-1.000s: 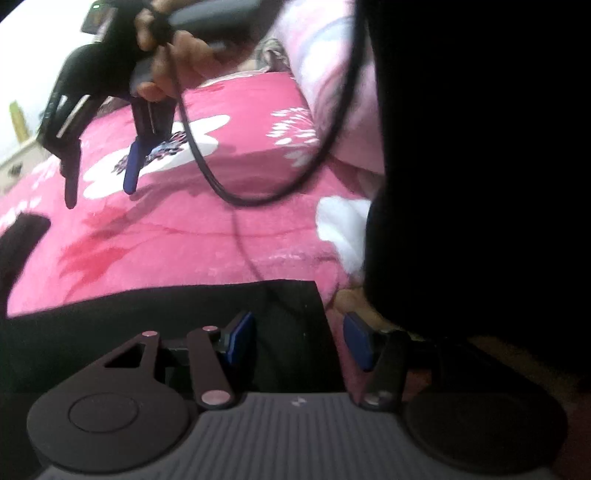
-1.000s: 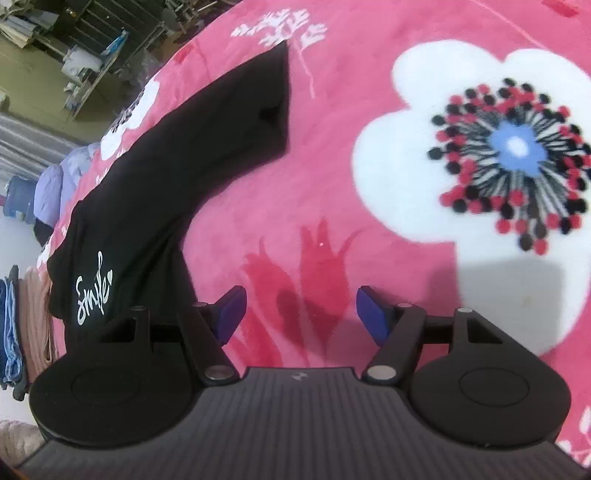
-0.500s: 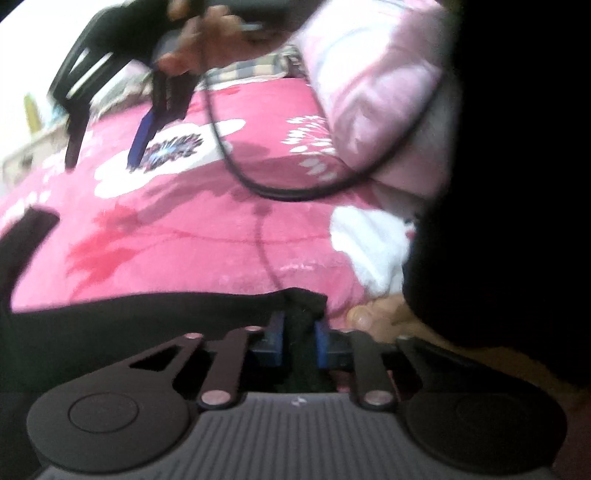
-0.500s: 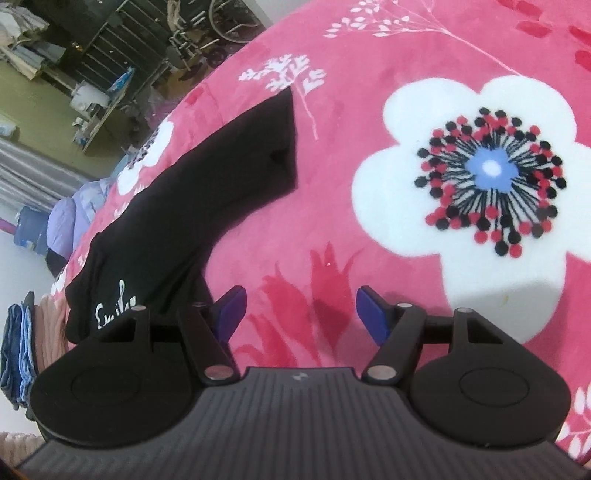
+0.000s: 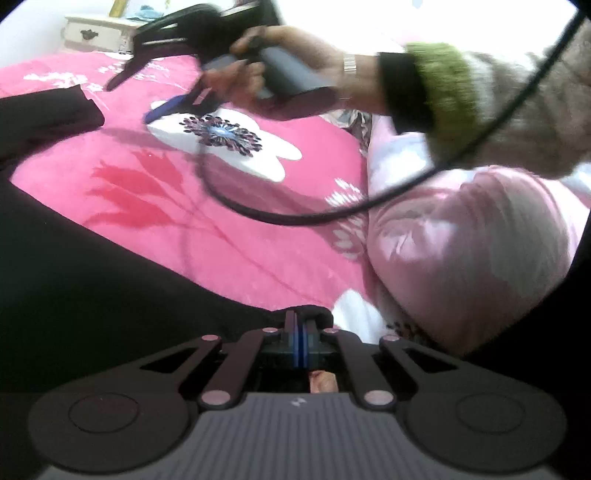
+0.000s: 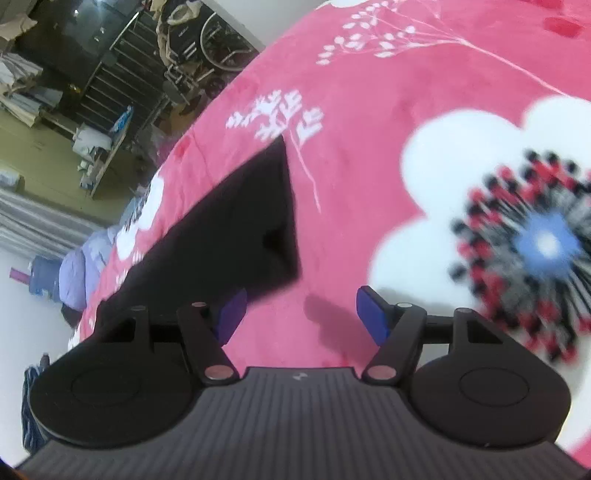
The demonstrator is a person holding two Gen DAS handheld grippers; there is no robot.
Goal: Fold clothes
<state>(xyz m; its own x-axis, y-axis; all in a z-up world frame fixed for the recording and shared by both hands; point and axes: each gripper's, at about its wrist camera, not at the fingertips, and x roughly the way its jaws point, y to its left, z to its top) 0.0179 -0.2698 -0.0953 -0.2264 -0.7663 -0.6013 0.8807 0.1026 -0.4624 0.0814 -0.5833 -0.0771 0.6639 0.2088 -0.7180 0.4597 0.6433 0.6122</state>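
A black garment (image 5: 92,280) lies spread on a pink flowered blanket (image 5: 258,251). My left gripper (image 5: 299,339) is shut on the garment's near corner, with the cloth bunched over its blue pads. One black sleeve (image 5: 48,118) stretches across the far left. In the right wrist view that sleeve (image 6: 236,229) runs diagonally, its end just ahead of my right gripper (image 6: 299,314), which is open and empty above the blanket. The left wrist view also shows the right gripper (image 5: 147,88), held by a hand (image 5: 295,59), hovering near the sleeve's end.
A pale pink pillow (image 5: 461,258) lies at the right of the blanket. A black cable (image 5: 332,214) hangs in a loop from the right gripper over the bed. A white nightstand (image 5: 96,33) stands beyond the bed. Shelves and clutter (image 6: 92,92) fill the room past the bed's edge.
My left gripper closed on the garment's corner and swung its view left. My right gripper travelled toward the sleeve's end, staying open.
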